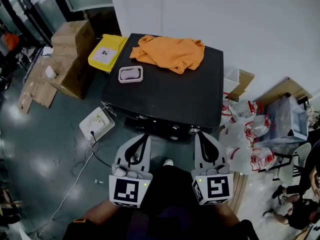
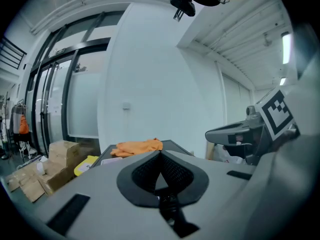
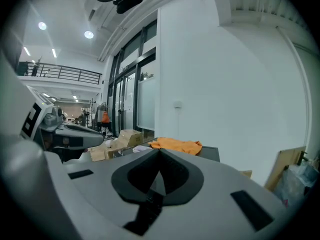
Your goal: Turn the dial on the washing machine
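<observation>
The black washing machine (image 1: 165,96) stands in front of me, seen from above in the head view. Its front panel shows only as a thin strip, with a small round knob (image 1: 194,129) near the right end. An orange cloth (image 1: 170,51) and a small pink-and-white tray (image 1: 130,74) lie on its top. My left gripper (image 1: 145,136) and right gripper (image 1: 199,135) hover side by side just short of the front edge, both shut with nothing between the jaws. The left gripper view shows closed jaws (image 2: 160,154) and the orange cloth (image 2: 138,147) beyond; the right gripper view shows the same (image 3: 159,151).
Cardboard boxes (image 1: 70,54) and a yellow package (image 1: 106,51) sit left of the machine. A white box with a cable (image 1: 96,124) lies on the floor at front left. Plastic bags (image 1: 250,134) and a clear bin (image 1: 287,119) crowd the right side. A person (image 1: 300,204) is at the lower right.
</observation>
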`<state>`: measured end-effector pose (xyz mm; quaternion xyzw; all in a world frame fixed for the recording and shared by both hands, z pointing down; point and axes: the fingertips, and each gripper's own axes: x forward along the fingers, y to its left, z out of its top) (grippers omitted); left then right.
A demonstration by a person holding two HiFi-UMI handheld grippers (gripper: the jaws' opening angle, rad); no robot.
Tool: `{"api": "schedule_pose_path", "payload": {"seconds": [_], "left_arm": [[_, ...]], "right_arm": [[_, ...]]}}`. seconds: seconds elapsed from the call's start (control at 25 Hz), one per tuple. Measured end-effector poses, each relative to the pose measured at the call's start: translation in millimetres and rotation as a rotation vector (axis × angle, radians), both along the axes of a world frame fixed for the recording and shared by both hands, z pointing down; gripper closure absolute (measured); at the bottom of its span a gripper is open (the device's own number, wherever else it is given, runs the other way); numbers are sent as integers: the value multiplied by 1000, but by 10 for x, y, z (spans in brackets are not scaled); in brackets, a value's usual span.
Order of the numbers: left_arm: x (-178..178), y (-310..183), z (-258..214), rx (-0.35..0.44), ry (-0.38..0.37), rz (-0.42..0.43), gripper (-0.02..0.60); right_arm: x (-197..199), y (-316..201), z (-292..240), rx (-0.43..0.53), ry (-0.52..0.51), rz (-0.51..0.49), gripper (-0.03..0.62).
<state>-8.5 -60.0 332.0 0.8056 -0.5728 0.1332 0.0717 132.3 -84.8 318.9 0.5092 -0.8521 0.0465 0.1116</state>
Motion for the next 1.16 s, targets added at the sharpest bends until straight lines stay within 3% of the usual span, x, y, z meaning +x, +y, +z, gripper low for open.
{"api": "schedule_pose_path", "payload": {"seconds": [0.36,1.16], "left_arm": [[-49,-72,36,-19,-13,2,572],[227,-127,37,-13,-16,29,571]], "right_arm": [[-120,0,52,-9,-7,-13,580],[177,16,84,-8,-22,20,580]]}}
